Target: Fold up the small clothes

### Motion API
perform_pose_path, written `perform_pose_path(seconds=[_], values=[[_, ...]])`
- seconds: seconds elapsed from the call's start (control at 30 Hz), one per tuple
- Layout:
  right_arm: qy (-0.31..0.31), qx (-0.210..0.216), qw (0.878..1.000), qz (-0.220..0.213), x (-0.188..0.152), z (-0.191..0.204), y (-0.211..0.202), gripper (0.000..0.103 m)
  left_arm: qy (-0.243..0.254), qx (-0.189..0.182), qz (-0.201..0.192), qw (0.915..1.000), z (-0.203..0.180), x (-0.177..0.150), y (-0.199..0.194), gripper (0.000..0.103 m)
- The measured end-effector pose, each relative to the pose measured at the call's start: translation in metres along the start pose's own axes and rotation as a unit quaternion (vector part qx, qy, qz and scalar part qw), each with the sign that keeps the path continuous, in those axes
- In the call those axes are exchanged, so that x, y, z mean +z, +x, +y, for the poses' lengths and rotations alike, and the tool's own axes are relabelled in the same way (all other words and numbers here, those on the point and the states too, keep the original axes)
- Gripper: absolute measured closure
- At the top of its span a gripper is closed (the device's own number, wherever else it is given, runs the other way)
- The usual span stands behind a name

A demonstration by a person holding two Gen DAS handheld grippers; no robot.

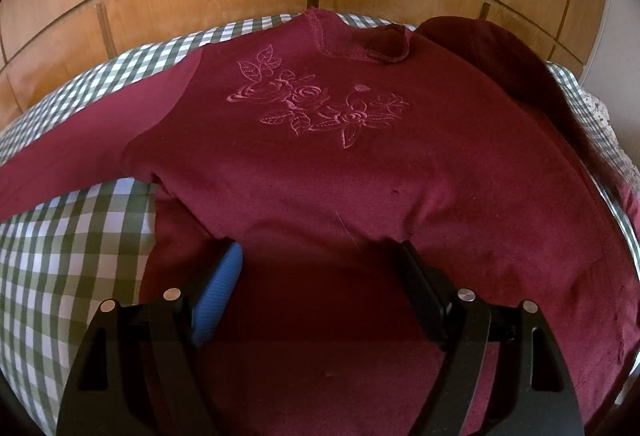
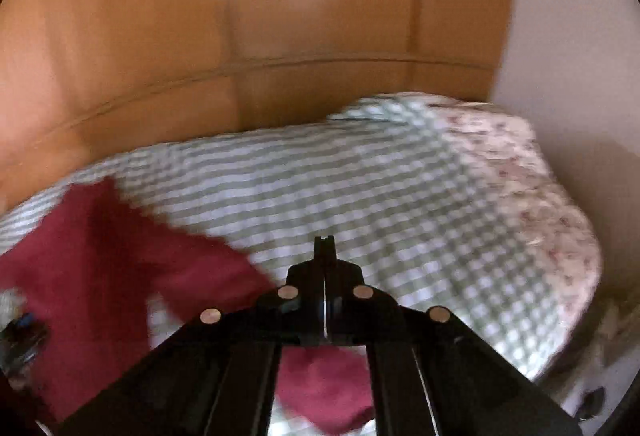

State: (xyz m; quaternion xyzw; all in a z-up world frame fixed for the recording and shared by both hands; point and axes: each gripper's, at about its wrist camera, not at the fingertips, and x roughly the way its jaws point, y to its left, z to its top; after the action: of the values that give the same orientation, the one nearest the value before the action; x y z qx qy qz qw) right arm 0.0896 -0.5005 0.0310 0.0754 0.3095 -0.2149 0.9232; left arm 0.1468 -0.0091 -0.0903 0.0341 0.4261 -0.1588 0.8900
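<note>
Sweater (image 1: 320,163) lying spread on checked cloth (image 1: 60,276), folding barely starting; left gripper (image 1: 320,256) hovering wide open, right gripper (image 2: 324,248) closing on nothing visible; next, pinching hem

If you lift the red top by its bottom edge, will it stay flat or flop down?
Probably flop. The red top lies limp on the checked cover, with one sleeve already folded over softly. It looks light, so the open left gripper could likely lift it, though the sleeve would dangle.
</note>
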Motion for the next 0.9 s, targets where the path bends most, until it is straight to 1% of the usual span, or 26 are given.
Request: perform_pose_path(seconds=[0.03, 0.1, 0.13, 0.2, 0.23, 0.27, 0.3, 0.33, 0.37, 0.4, 0.47, 0.5, 0.53, 0.57, 0.63, 0.67, 0.7, 0.73, 0.77, 0.8, 0.9], values=[[0.010, -0.009, 1.000, 0.005, 0.005, -0.006, 0.008, 0.103, 0.000, 0.000, 0.000, 1.0000, 0.000, 0.000, 0.000, 0.024], [0.013, -0.055, 0.998, 0.005, 0.015, -0.013, 0.028, 0.103, 0.000, 0.000, 0.000, 1.0000, -0.001, 0.000, 0.000, 0.024], [0.019, -0.064, 0.998, 0.009, 0.017, -0.016, 0.037, 0.099, -0.001, -0.001, 0.001, 1.0000, 0.000, 0.000, 0.000, 0.024], [0.063, -0.027, 0.997, 0.030, 0.016, -0.026, 0.048, 0.088, -0.001, -0.001, 0.001, 1.0000, 0.000, 0.000, 0.000, 0.024], [0.065, -0.017, 0.997, 0.030, 0.011, -0.023, 0.048, 0.076, -0.001, -0.002, 0.000, 1.0000, 0.000, 0.000, 0.000, 0.024], [0.045, -0.014, 0.999, 0.024, 0.003, -0.016, 0.043, 0.068, -0.002, -0.003, 0.000, 1.0000, 0.000, 0.000, 0.000, 0.024], [0.024, -0.010, 0.999, 0.022, -0.006, -0.009, 0.039, 0.065, -0.002, -0.005, 0.000, 1.0000, 0.001, -0.001, 0.000, 0.023], [0.007, 0.000, 1.000, 0.028, -0.017, -0.004, 0.037, 0.059, -0.002, -0.008, 0.000, 1.0000, 0.001, -0.001, 0.000, 0.021], [-0.008, 0.029, 0.999, 0.039, -0.035, 0.004, 0.030, 0.051, -0.003, -0.011, 0.000, 0.9999, 0.001, 0.000, 0.001, 0.021], [-0.019, 0.044, 0.998, 0.045, -0.048, 0.008, 0.027, 0.048, -0.003, -0.013, 0.001, 0.9999, 0.002, 0.000, 0.001, 0.021], [-0.049, 0.068, 0.995, 0.063, -0.083, 0.022, 0.015, 0.036, -0.004, -0.015, 0.001, 0.9999, 0.002, 0.000, 0.001, 0.020], [-0.067, 0.072, 0.992, 0.075, -0.101, 0.031, 0.011, 0.033, -0.004, -0.015, 0.000, 0.9999, 0.002, 0.000, 0.001, 0.020], [-0.084, 0.067, 0.991, 0.081, -0.113, 0.037, 0.010, 0.027, -0.004, -0.014, 0.001, 0.9999, 0.002, 0.000, 0.001, 0.020], [-0.115, 0.051, 0.988, 0.087, -0.130, 0.048, 0.011, 0.027, -0.004, -0.014, 0.001, 0.9999, 0.002, 0.000, 0.001, 0.020], [-0.164, 0.010, 0.982, 0.089, -0.153, 0.062, 0.019, 0.030, -0.004, -0.013, 0.001, 0.9999, 0.002, 0.001, 0.001, 0.020], [-0.187, -0.034, 0.978, 0.082, -0.163, 0.067, 0.027, 0.037, -0.003, -0.013, 0.001, 0.9999, 0.002, 0.001, 0.001, 0.020], [-0.189, -0.047, 0.978, 0.077, -0.166, 0.066, 0.032, 0.042, -0.003, -0.012, 0.001, 0.9999, 0.001, 0.001, 0.001, 0.020], [-0.172, -0.042, 0.981, 0.075, -0.165, 0.063, 0.036, 0.059, -0.003, -0.011, 0.001, 0.9999, 0.001, 0.001, 0.001, 0.020], [-0.160, -0.044, 0.983, 0.077, -0.162, 0.059, 0.039, 0.086, -0.002, -0.009, 0.001, 1.0000, 0.001, 0.001, 0.001, 0.020], [-0.153, -0.052, 0.984, 0.077, -0.158, 0.056, 0.040, 0.093, -0.002, -0.008, 0.002, 1.0000, 0.001, 0.001, 0.001, 0.020], [-0.153, -0.057, 0.985, 0.052, -0.139, 0.049, 0.028, 0.095, 0.001, -0.004, 0.002, 1.0000, 0.000, 0.001, 0.001, 0.019]])
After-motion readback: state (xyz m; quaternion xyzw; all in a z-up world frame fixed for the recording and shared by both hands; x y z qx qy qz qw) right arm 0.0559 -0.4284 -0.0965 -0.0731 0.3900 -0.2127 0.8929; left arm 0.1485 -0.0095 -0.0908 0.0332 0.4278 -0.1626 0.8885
